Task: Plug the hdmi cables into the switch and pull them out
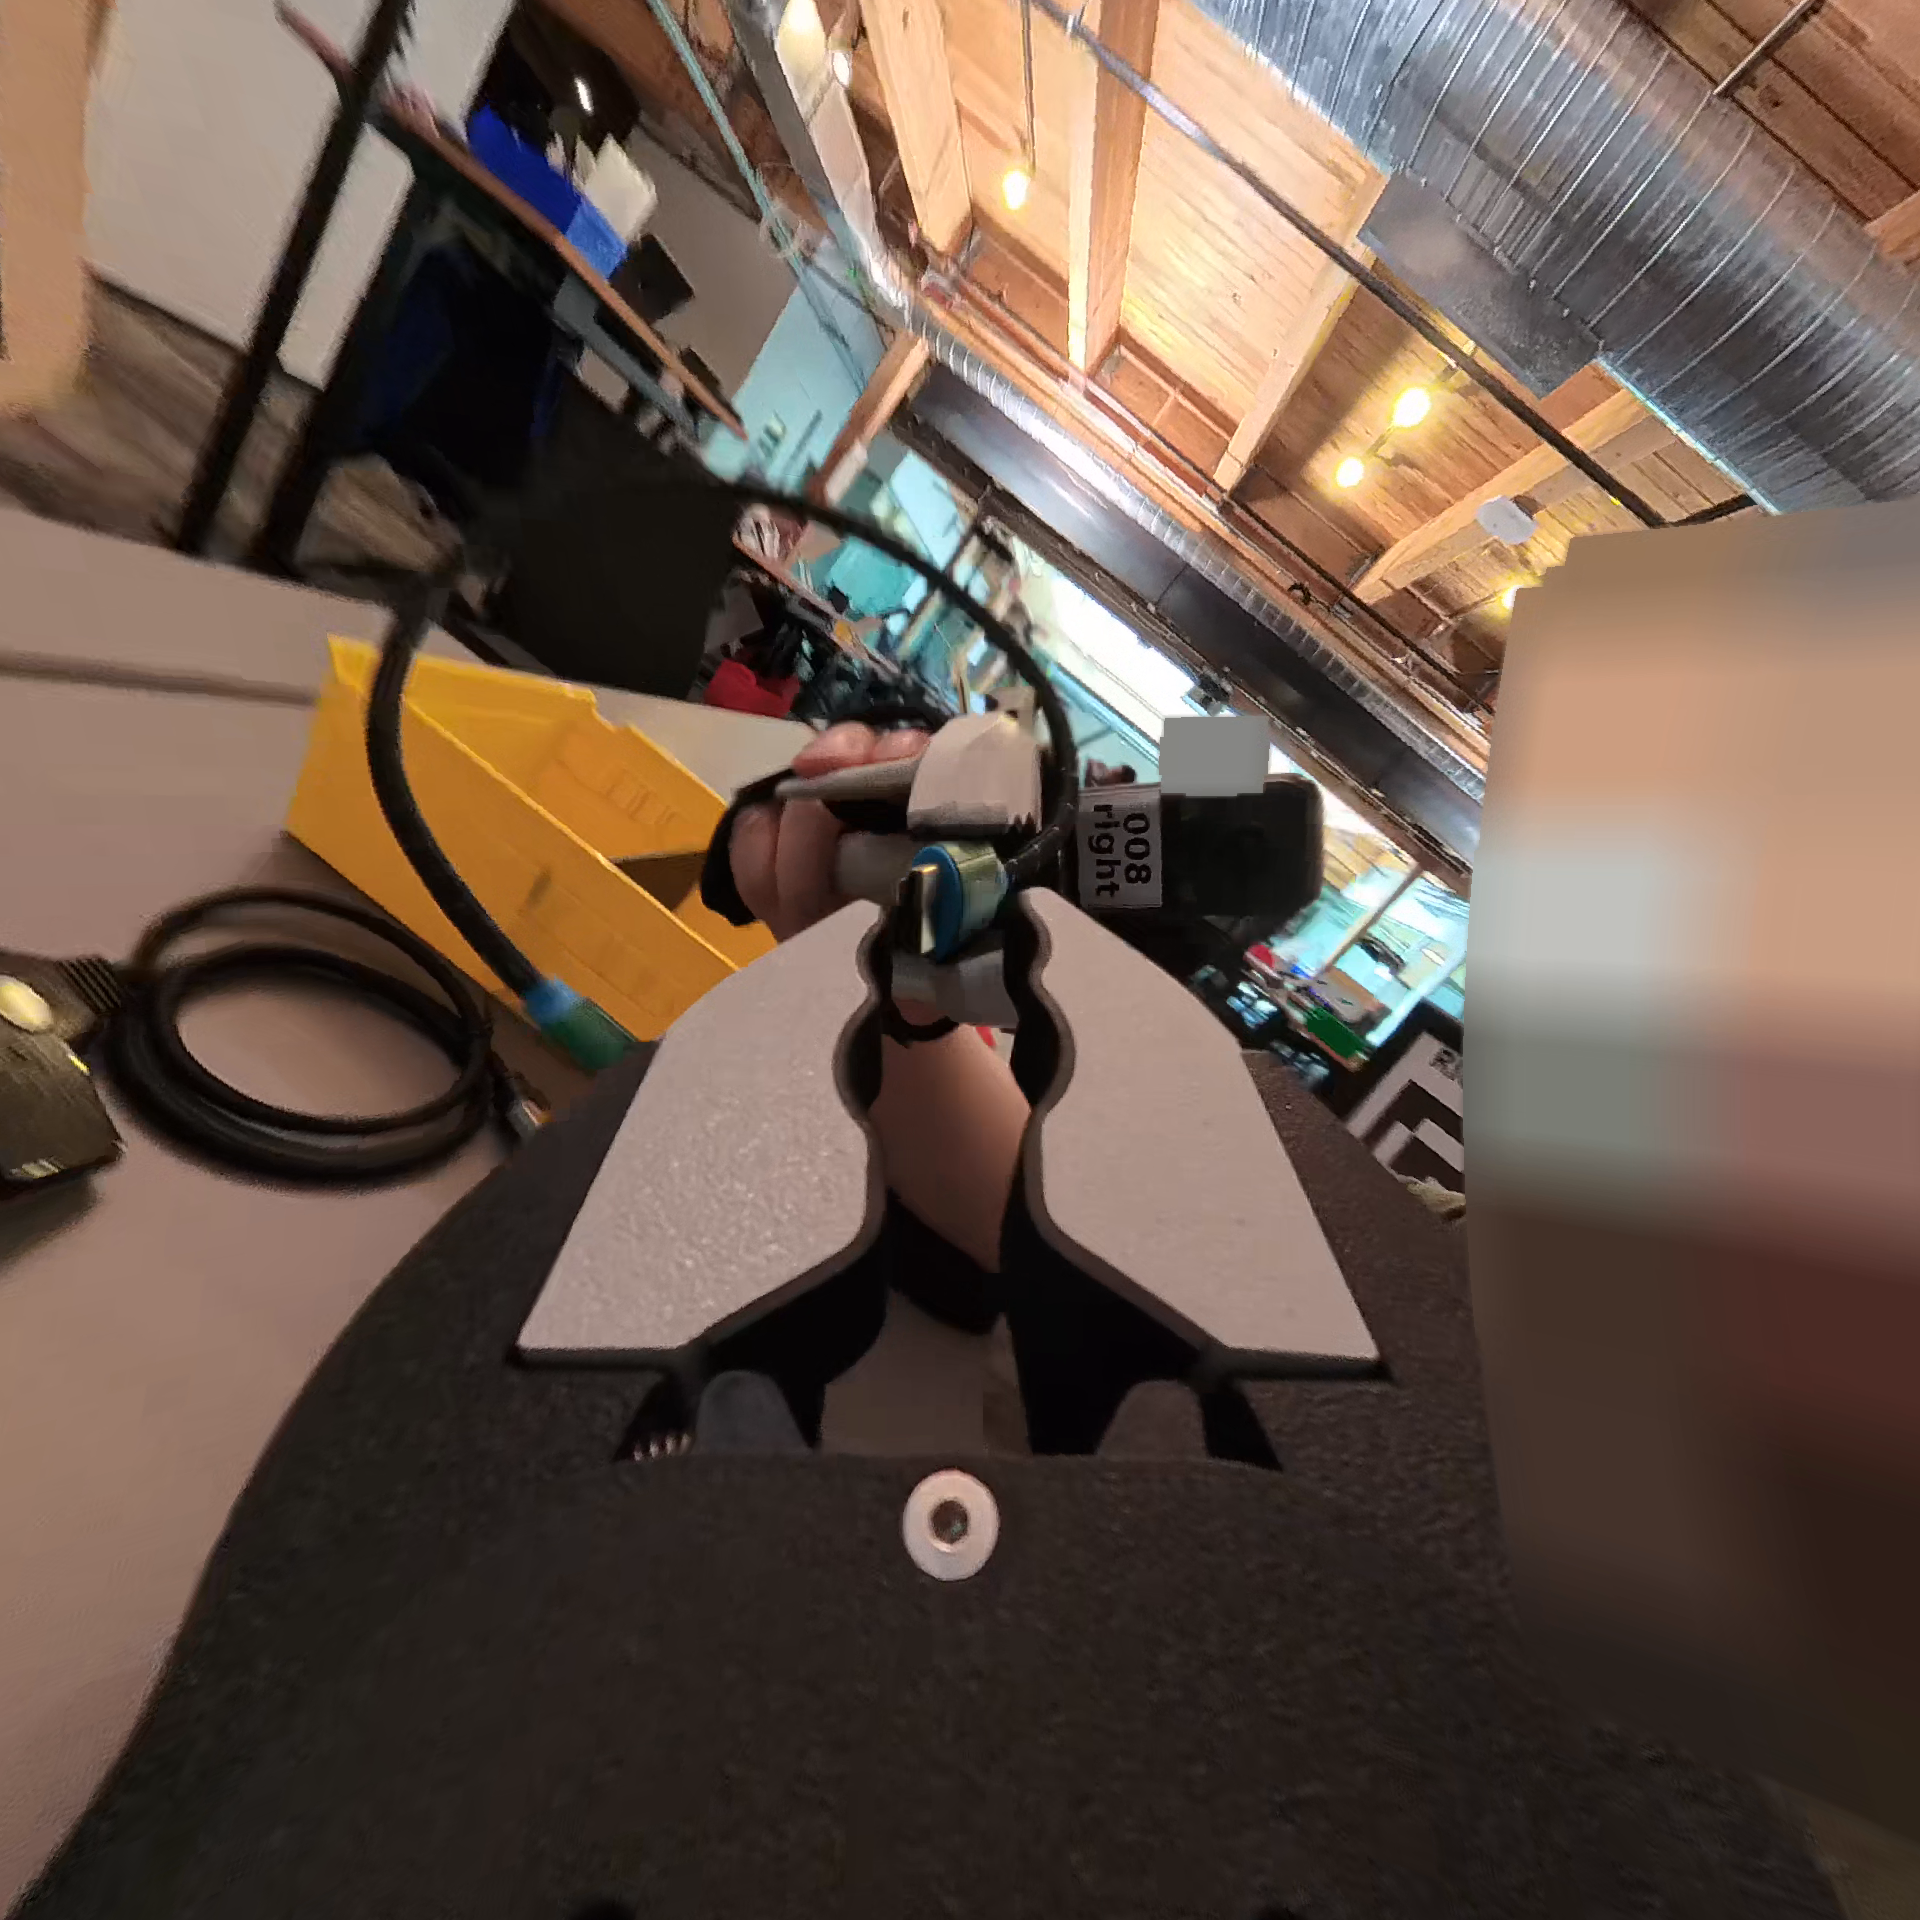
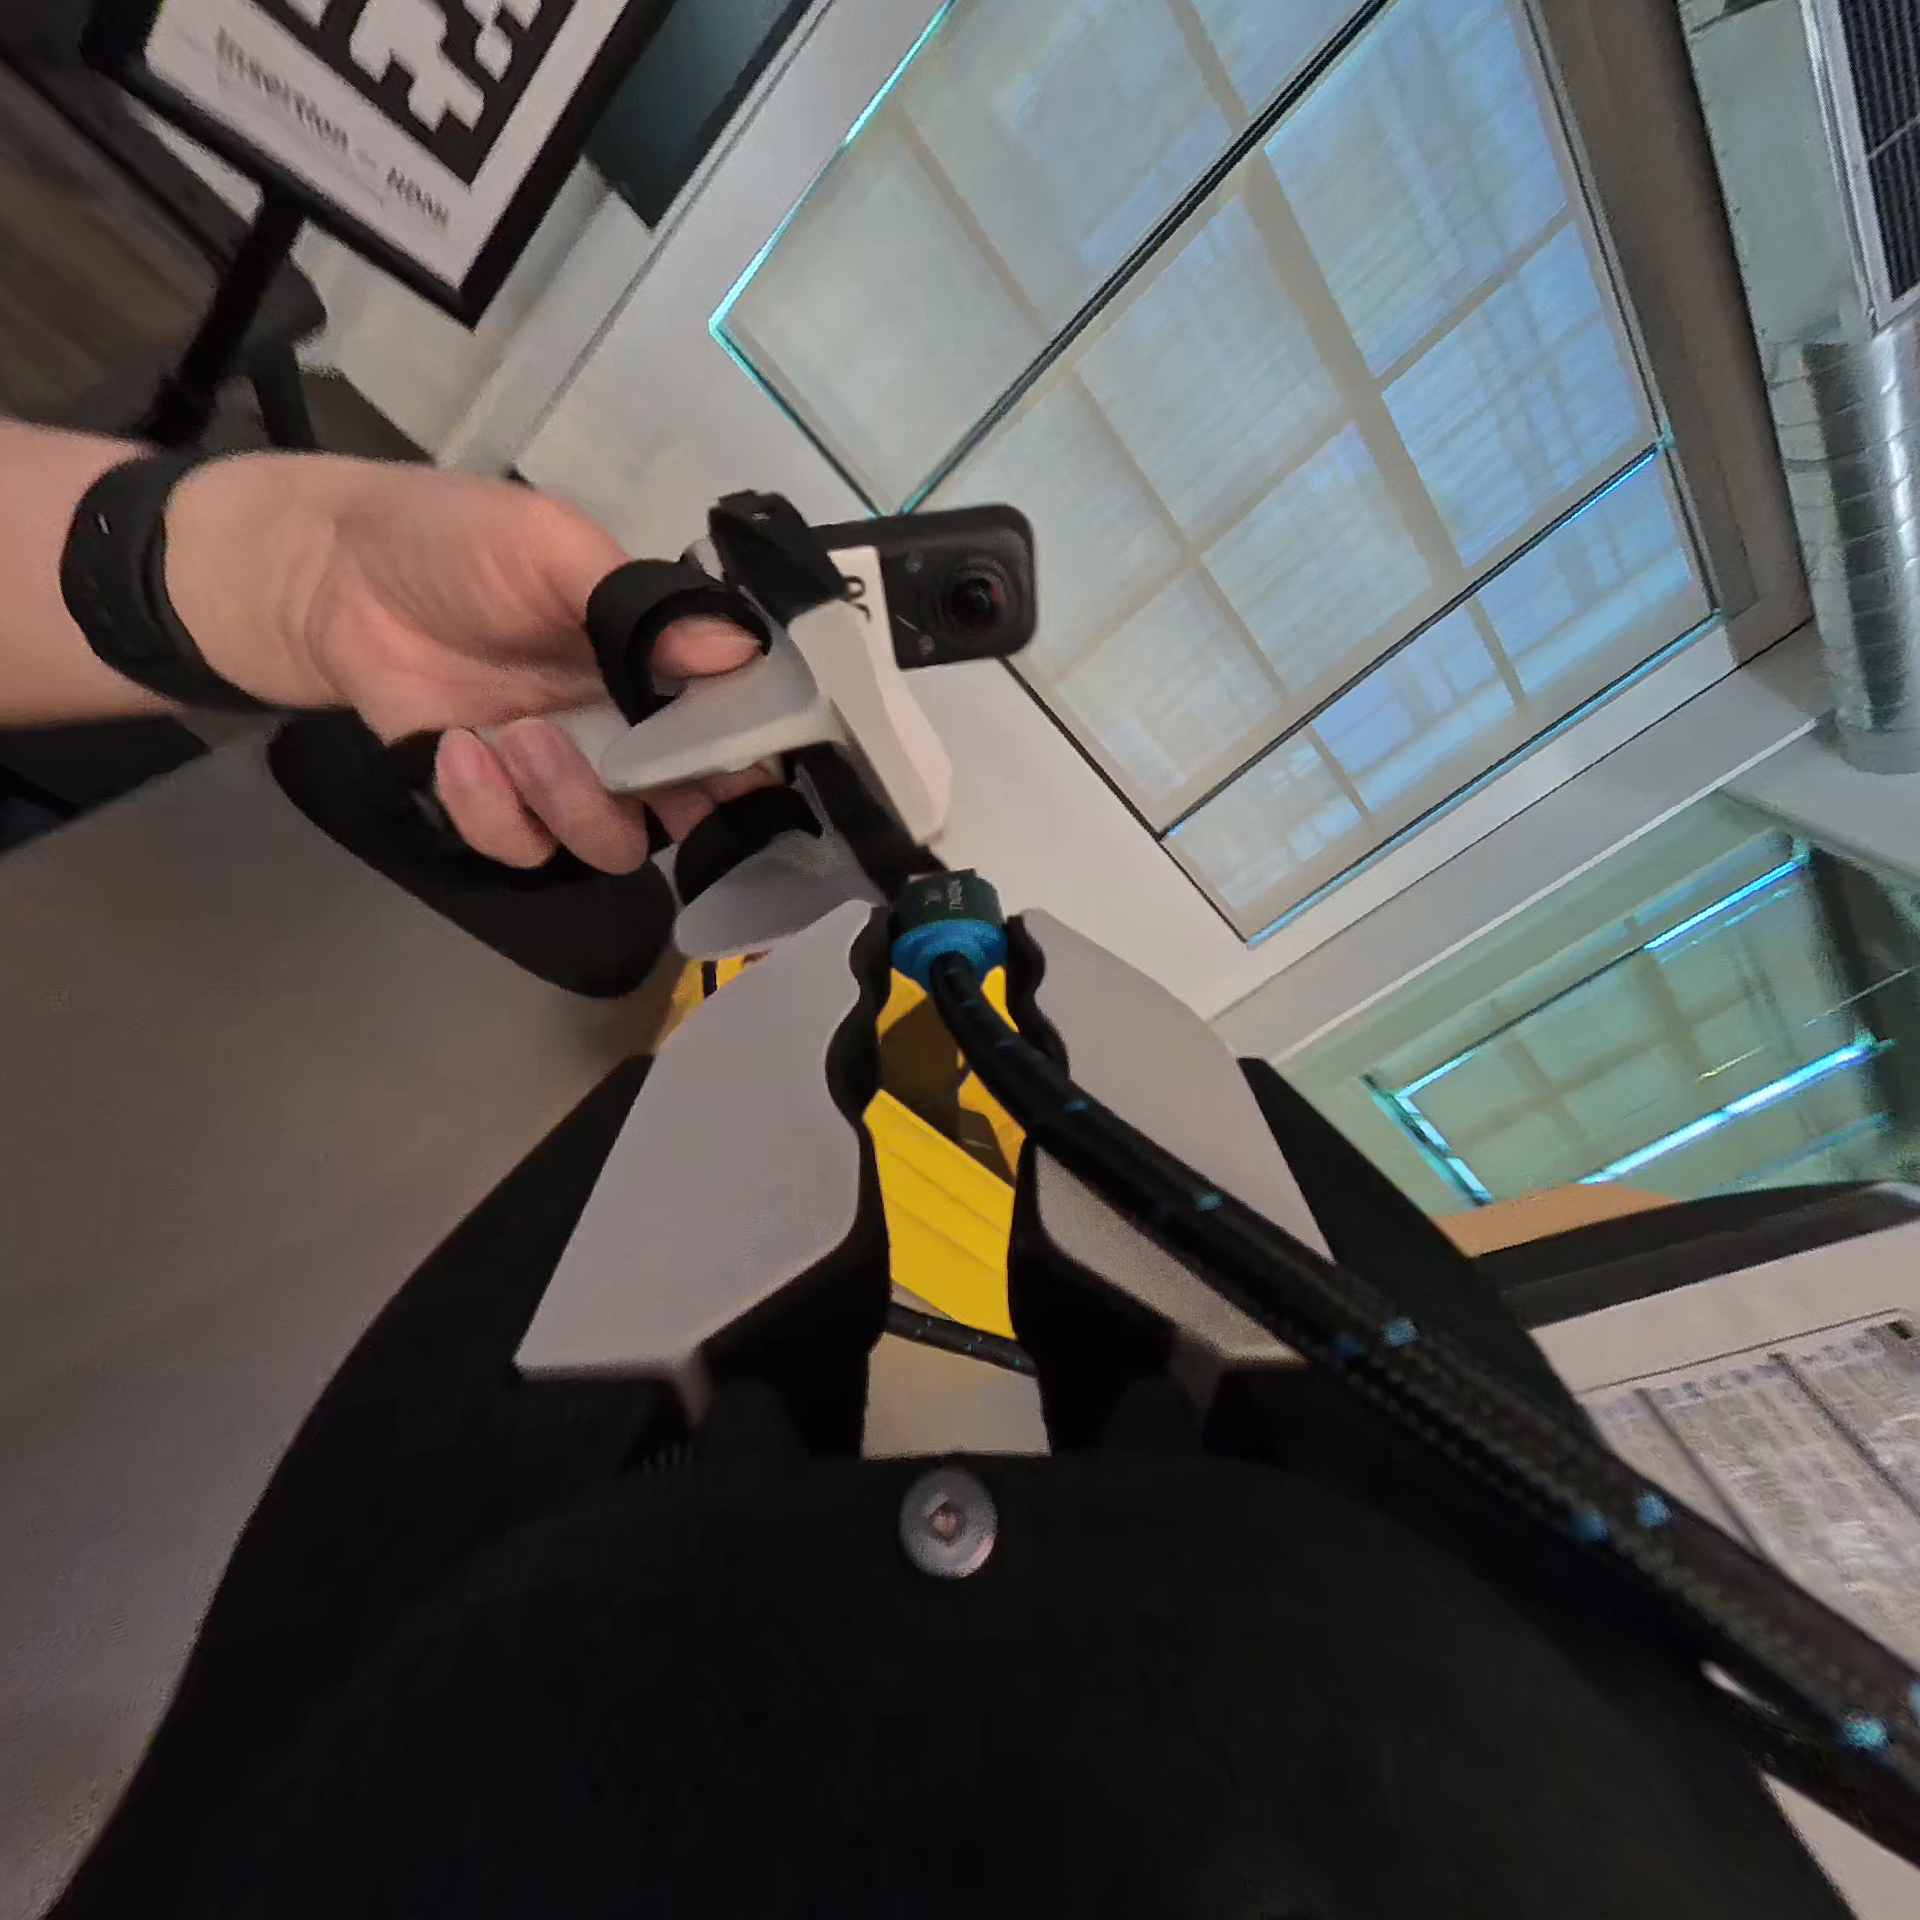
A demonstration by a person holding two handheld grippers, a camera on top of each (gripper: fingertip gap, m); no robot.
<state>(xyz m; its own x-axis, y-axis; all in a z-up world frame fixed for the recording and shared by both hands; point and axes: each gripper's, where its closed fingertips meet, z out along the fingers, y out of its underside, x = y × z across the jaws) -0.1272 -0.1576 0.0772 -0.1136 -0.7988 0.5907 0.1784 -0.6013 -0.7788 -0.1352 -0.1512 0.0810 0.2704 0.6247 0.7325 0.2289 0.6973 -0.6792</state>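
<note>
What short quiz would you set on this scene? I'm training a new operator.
1. True or false: the plug sits between the fingertips of the right gripper, off the table.
2. The plug's collar is: A red, B blue, C white.
3. Fill in: the coiled cable lies on the table near a yellow ____.
Key: 1 true; 2 B; 3 bin.
</note>
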